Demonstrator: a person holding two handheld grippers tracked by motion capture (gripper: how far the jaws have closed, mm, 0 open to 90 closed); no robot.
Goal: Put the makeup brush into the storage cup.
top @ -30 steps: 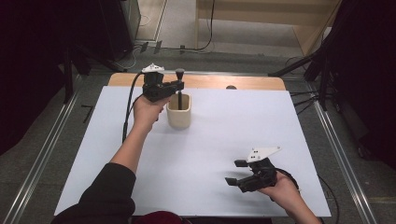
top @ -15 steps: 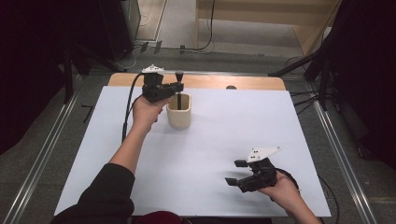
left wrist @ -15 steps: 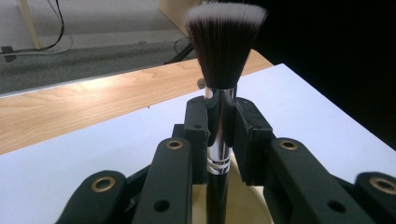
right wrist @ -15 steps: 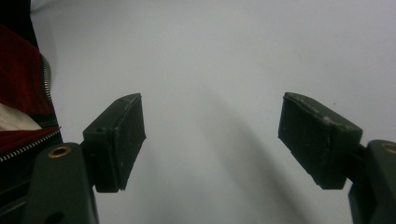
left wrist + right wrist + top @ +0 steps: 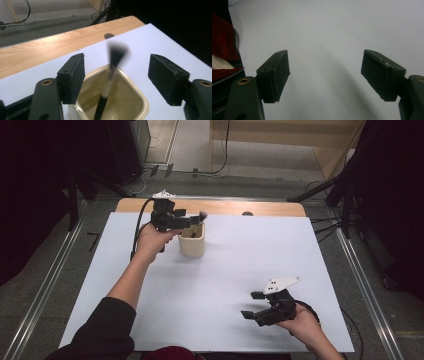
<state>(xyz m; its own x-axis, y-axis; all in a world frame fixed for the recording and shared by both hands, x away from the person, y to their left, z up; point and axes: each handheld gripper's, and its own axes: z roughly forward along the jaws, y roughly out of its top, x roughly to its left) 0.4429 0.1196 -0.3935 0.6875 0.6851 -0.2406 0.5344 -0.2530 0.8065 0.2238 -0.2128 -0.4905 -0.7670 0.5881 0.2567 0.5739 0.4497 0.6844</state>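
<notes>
Now left gripper jaws just opened, brush released in cup

Blurred: head of the makeup brush in the left gripper view, bristles smeared. Hidden inside the cream cup: lower end of its handle, cut off along with the cup's base by the bottom edge. Too small to identify: dark round mark on the worktop's wooden strip. Cropped at left in the right gripper view: red zipped garment.
</notes>
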